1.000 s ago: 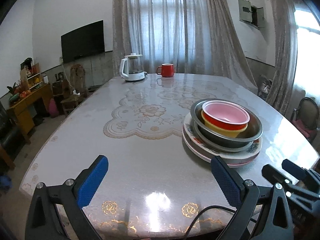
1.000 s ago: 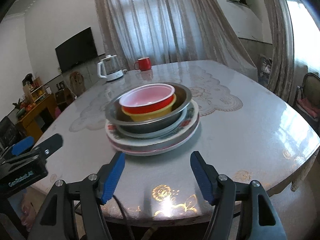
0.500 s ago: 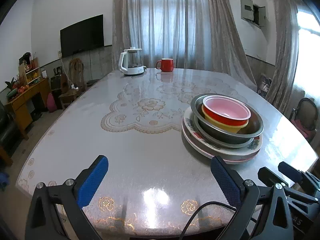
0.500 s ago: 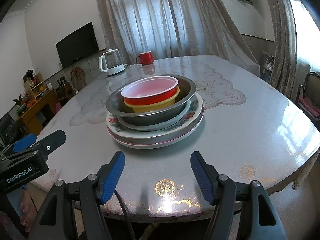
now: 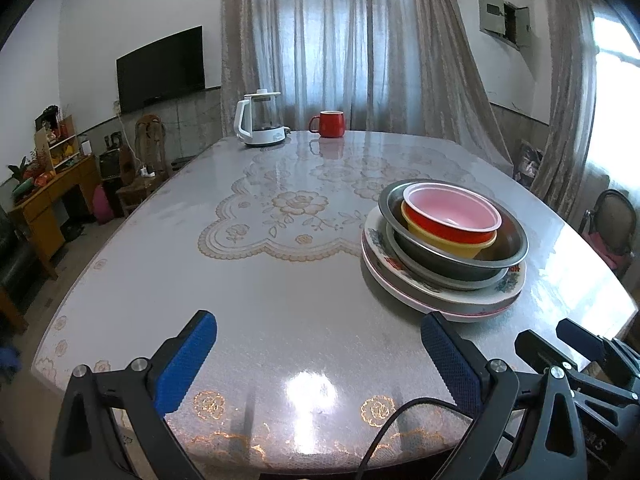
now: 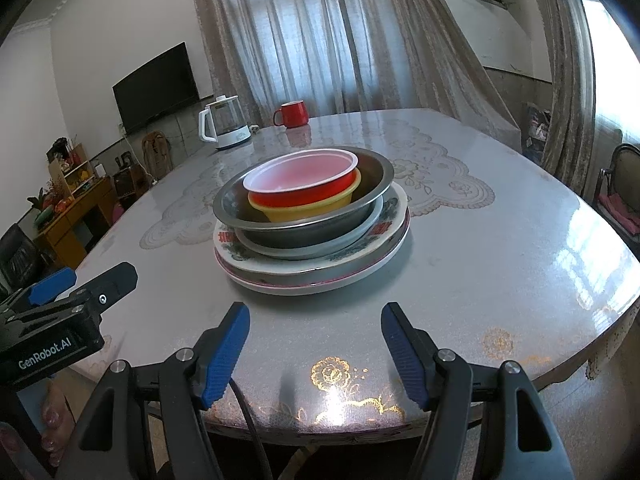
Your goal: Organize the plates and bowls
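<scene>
One stack stands on the table [image 5: 260,300]. A red bowl [image 5: 452,216] with a pale pink inside sits in a yellow bowl [image 5: 448,242], which sits in a steel bowl [image 5: 510,248] on floral plates [image 5: 440,294]. My left gripper [image 5: 318,324] is open and empty over the table's near edge, with the stack ahead to its right. In the right wrist view my right gripper [image 6: 315,312] is open and empty just short of the plates [image 6: 320,276]. The red bowl [image 6: 300,176] is straight ahead of it. The left gripper [image 6: 80,284] shows at its left.
A white kettle [image 5: 260,124] and a red mug [image 5: 328,124] stand at the table's far end. Chairs [image 5: 612,224] stand at the right, a wooden desk [image 5: 48,200] at the left. Curtains hang behind. The table's near edge is right below both grippers.
</scene>
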### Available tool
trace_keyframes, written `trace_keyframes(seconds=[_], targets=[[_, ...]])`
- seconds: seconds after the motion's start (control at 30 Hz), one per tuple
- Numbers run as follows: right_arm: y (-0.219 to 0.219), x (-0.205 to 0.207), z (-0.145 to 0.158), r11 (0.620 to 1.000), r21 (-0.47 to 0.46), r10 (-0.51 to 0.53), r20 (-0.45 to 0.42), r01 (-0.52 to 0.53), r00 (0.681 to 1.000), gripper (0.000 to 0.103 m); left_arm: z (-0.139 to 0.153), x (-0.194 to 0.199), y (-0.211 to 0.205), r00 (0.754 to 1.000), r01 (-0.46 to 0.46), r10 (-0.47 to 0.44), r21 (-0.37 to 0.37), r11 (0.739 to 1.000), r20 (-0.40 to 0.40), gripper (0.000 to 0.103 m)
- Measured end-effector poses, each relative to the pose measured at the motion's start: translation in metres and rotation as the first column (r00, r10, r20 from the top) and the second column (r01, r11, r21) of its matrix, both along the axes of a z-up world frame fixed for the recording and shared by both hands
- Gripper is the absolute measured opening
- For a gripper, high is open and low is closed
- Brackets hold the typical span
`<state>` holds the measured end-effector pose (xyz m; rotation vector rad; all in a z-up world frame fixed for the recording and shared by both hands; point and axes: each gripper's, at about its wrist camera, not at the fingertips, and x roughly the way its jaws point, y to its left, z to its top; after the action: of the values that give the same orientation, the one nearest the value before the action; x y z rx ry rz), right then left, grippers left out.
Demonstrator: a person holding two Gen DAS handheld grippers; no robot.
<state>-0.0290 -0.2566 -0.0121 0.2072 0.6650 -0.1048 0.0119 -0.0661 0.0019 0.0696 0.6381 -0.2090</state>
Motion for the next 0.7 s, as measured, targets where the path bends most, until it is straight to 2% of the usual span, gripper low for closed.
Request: trace_keyframes(seconds=[0.7], targets=[[-0.0001,0.0005,-0.001,1.0,-0.005,0.003,-0.009,-0.003,1.0,0.069,-0.0031,0.002,0.0005,1.0,0.0,0.0,-0.005,1.0,-0.01,0.103]])
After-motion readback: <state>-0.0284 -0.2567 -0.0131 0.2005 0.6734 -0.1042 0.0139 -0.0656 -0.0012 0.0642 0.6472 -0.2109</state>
